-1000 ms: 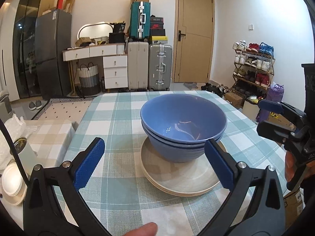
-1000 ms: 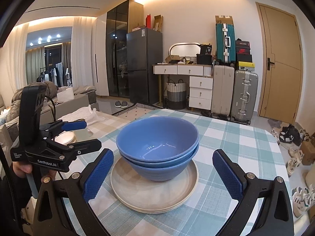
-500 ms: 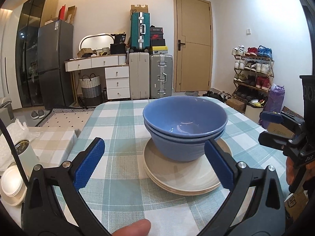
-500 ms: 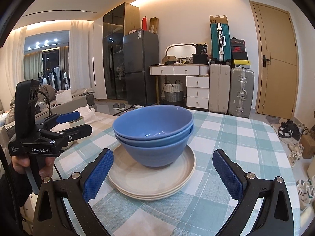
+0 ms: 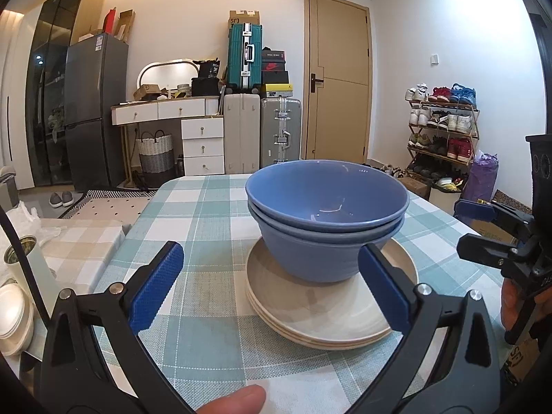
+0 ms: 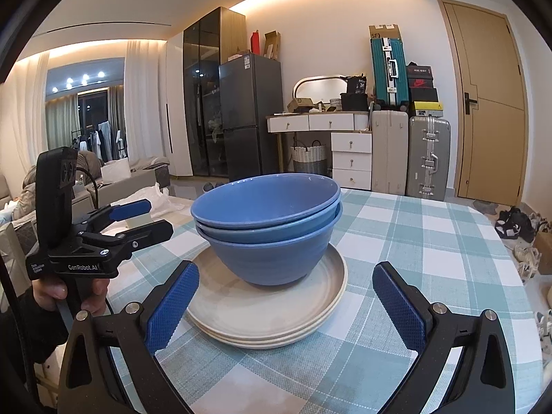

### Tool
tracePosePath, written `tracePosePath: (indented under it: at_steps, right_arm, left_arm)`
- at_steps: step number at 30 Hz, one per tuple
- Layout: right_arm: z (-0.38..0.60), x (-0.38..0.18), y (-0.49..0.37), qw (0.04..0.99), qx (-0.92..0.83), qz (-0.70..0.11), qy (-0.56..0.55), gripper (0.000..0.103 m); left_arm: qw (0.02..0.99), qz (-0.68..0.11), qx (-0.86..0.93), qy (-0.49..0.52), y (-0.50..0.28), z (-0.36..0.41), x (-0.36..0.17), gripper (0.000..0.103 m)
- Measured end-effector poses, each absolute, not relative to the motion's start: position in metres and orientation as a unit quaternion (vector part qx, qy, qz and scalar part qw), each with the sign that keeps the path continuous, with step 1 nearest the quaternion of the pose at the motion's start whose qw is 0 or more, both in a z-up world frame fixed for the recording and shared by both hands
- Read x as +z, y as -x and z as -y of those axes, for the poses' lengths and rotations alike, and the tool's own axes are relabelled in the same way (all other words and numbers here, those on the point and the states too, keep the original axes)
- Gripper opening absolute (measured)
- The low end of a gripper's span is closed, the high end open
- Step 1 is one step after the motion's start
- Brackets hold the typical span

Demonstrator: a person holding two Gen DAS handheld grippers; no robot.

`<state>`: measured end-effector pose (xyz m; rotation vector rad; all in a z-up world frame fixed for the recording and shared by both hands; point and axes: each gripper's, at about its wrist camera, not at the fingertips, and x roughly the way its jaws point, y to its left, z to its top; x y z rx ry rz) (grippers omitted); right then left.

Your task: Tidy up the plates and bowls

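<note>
Nested blue bowls (image 5: 327, 227) (image 6: 269, 227) stand on a stack of beige plates (image 5: 331, 314) (image 6: 269, 314) in the middle of the checked table (image 5: 200, 214) (image 6: 431, 241). My left gripper (image 5: 269, 258) is open, its blue pads wide apart just in front of the stack and holding nothing. My right gripper (image 6: 284, 272) is also open and empty, facing the stack from the other side. Each gripper shows in the other's view: the right gripper (image 5: 462, 229) at the right edge, the left gripper (image 6: 158, 217) at the left, held by a hand.
Left of the table stands a low bench with a beige checked cover (image 5: 79, 245), a white cup (image 5: 20, 255) and small white dishes (image 5: 10, 310). Suitcases (image 5: 262, 134), a drawer unit and a shoe rack (image 5: 441, 138) line the far walls.
Both grippers have dropped lower and come a little closer to the stack, so the bowls look more side-on. The bowls and plates have not moved. Both grippers stay open.
</note>
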<state>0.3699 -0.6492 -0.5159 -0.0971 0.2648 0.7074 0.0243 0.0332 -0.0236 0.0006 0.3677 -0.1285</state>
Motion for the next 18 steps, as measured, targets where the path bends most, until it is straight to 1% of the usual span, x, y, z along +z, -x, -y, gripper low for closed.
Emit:
tracePosePath:
  at_steps: [18]
  right_arm:
    - [0.648,-0.529,-0.366,0.925,0.358,-0.122,0.045,0.102]
  left_arm:
    - [0.984,-0.164,-0.068,0.016,-0.039,-0.042,-0.042,0.101]
